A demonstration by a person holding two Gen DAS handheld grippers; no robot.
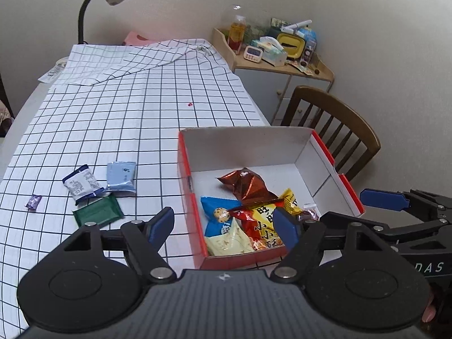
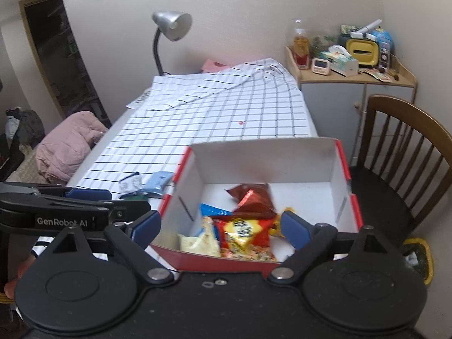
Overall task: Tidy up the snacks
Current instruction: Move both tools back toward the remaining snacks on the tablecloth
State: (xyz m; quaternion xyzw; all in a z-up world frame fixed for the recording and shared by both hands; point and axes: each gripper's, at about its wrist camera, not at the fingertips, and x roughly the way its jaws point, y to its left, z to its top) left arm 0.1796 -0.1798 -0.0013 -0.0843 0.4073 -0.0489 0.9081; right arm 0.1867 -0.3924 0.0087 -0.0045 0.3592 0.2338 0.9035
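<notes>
On left gripper: "GenRobot AI"; both jaws apart, empty; right gripper.

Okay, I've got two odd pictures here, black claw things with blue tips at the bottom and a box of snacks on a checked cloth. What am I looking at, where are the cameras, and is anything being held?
A person holds a hand-held two-finger gripper in each hand; each carries a wide-angle camera looking along its fingers. One picture comes from the left gripper, the other from the right gripper. Both stand open with nothing between the blue pads; nothing is held.

On the checked tablecloth sits a red-and-white box holding several snack packets, among them a red-and-yellow bag and a brown foil one. Left of the box, outside it, lie a white-and-blue packet, a pale blue packet, a green packet and a small purple candy.
</notes>
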